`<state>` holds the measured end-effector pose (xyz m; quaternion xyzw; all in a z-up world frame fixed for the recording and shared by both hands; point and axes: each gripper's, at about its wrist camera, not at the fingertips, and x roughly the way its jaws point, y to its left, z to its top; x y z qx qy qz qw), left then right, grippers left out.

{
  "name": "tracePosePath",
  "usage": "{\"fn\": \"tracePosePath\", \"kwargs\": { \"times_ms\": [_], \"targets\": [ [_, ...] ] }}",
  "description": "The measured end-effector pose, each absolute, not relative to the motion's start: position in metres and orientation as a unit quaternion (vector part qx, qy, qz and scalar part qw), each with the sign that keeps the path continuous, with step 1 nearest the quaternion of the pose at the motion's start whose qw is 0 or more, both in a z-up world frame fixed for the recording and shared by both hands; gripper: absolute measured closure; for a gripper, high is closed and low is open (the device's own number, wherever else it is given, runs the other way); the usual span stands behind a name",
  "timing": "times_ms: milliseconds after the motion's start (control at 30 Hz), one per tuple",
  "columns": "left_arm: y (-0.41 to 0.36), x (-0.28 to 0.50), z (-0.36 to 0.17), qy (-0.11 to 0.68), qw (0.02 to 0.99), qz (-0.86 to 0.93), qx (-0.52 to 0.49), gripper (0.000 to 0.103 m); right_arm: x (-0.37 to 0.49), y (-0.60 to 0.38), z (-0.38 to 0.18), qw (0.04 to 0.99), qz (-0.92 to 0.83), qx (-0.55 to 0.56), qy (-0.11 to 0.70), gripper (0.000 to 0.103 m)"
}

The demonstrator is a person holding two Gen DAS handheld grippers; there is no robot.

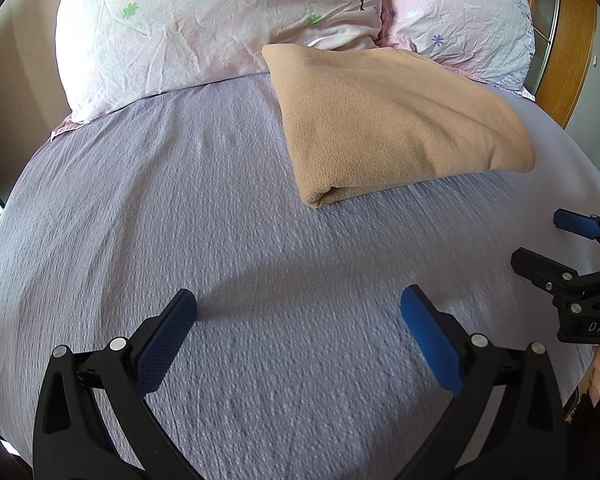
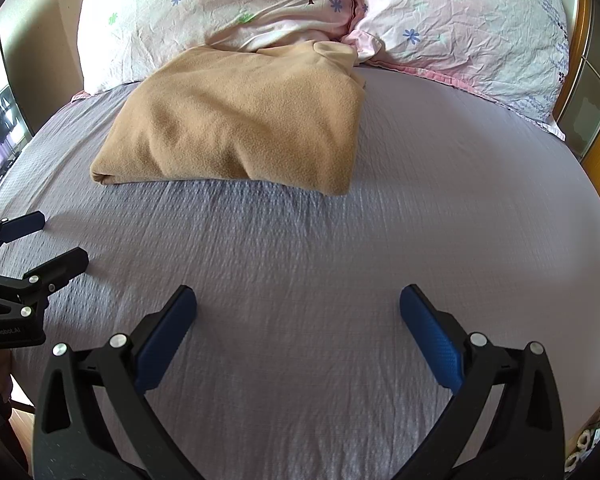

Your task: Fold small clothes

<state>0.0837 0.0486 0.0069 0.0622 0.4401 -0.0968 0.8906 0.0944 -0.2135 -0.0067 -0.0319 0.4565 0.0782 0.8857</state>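
From the left wrist, the left gripper hangs over the gray bedspread with its two blue fingers spread wide and nothing between them. The tan fleece garment lies ahead and a bit to the right, up near the pillows, with its far edge touching them. It looks folded into a thick, neat bundle, with a rolled fold at the near corner, so I think the folding is done or almost done. The right gripper pokes in at the right edge, also spread apart and holding nothing. Both tools sit low and back from the cloth, maybe because they are done with it and are giving it room. From the right wrist, the right gripper is spread wide over the bedspread, empty too. The tan fleece garment is ahead and to the left, well apart from the fingers. Its top right corner looks a little bunched by the pillows. The left gripper shows at the left edge, spread and empty. I see no box, basket or drawer in either view, so nothing is inside anything here. The bed just holds the folded cloth.
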Motion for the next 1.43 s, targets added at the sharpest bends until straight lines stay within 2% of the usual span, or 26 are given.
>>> {"fn": "tracePosePath", "kwargs": {
  "times_ms": [1433],
  "targets": [
    [0.0478, 0.0832, 0.0085, 0.445, 0.888, -0.101, 0.064, 0.001, 0.0951, -0.2133, -0.0061, 0.886, 0.078, -0.032, 0.455, 0.002]
  ]
}}
